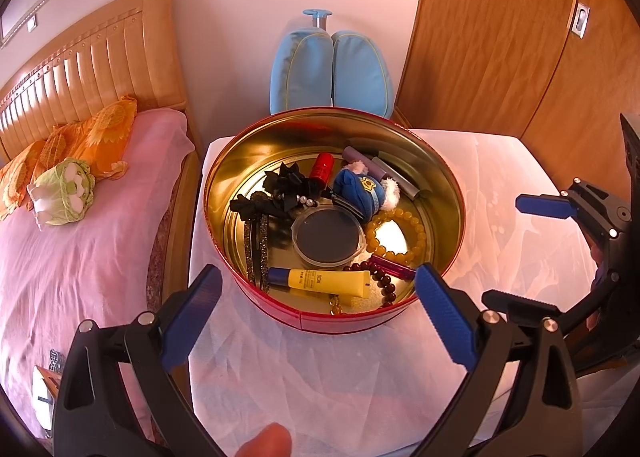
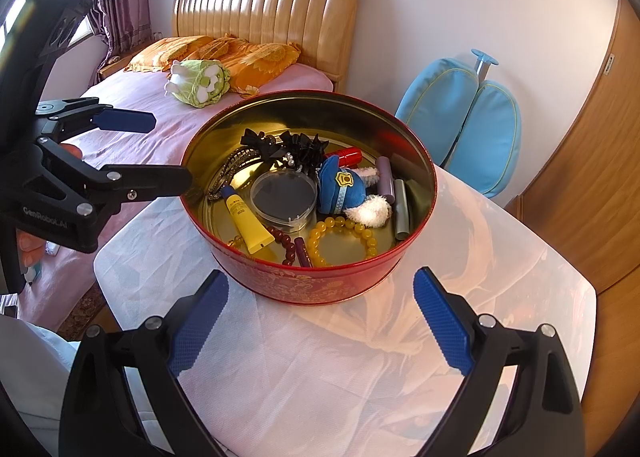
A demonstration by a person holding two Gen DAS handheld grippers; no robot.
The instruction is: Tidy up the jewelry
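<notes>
A round red tin (image 1: 344, 321) with a gold inside stands on a white-covered table (image 1: 320, 377); it also shows in the right wrist view (image 2: 320, 285). In it lie a yellow bead bracelet (image 1: 416, 237) (image 2: 360, 235), dark red beads (image 1: 384, 281) (image 2: 286, 245), a yellow tube (image 1: 328, 281) (image 2: 248, 223), a round compact (image 1: 328, 237) (image 2: 282, 197), black hair clips (image 1: 280, 185), a blue plush (image 1: 364, 189) (image 2: 340, 185) and lipsticks (image 1: 322, 167). My left gripper (image 1: 318, 313) is open and empty just before the tin's near rim. My right gripper (image 2: 320, 321) is open and empty before the tin.
A bed with pink sheet (image 1: 80, 257), orange pillows and a green plush (image 1: 64, 193) lies left of the table. A light blue bag (image 1: 332, 73) stands behind the table. Wooden wardrobe doors (image 1: 500, 37) are at the right.
</notes>
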